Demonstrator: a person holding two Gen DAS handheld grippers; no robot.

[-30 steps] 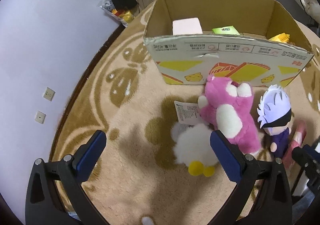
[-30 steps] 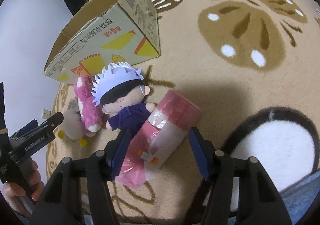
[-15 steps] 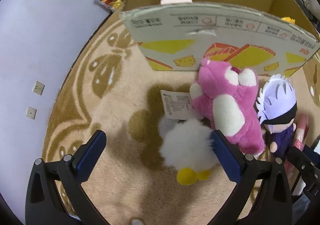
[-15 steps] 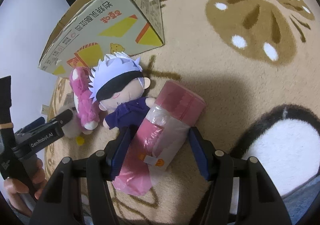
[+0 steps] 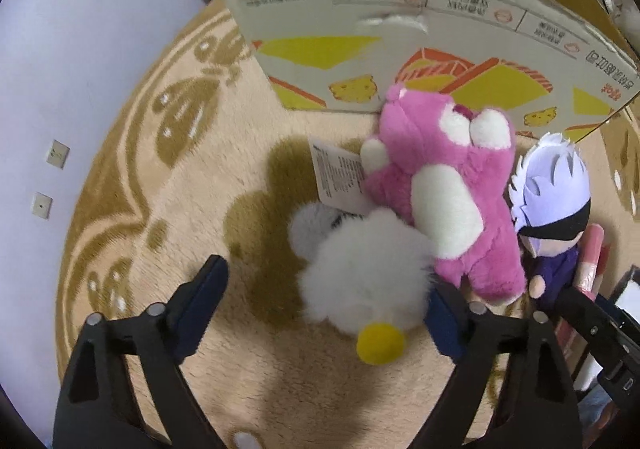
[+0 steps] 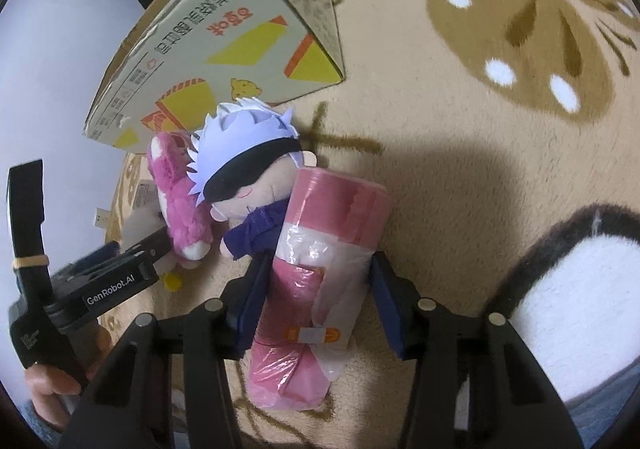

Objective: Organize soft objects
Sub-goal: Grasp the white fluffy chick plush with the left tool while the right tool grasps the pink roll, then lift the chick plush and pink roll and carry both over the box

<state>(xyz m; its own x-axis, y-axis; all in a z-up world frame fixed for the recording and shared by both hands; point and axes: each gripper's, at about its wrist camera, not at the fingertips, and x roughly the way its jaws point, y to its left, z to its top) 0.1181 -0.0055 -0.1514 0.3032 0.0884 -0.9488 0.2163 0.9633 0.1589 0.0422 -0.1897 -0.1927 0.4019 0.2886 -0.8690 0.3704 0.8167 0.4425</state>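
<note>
Plush toys: three on the rug [image 5: 168, 209], lined up before the box [image 5: 400, 49]; white chick [image 5: 360, 281], pink bear [image 5: 444, 201], blindfolded doll [image 6: 248, 165].
Pink roll [image 6: 324, 249]: one, wrapped in clear film, lies just beside the doll, loose bag end trailing toward the camera.
Handling, toys: judged light, squashy, furry; will compress under the pads, so best taken across the body's fullest part, not by a limb or the paper tag [image 5: 340, 177].
Handling, roll: judged light but firmer; slick film may slide, so a mid-length pinch across its width suits.
Left gripper [image 5: 324, 313]: spread wide, nothing held; right pad touches or nearly touches the chick's side, left pad well clear on bare rug.
Right gripper [image 6: 316, 305]: parted, straddles the roll's lower half; pads close on both sides, contact cannot be told, no squeeze visible.
Box: one, cardboard, open top, standing on the rug; inside hidden from both views now.
Stage: judged reaching, nothing lifted yet.
Risk: chick's fluff hides its true edge; pads could close on fur alone.
</note>
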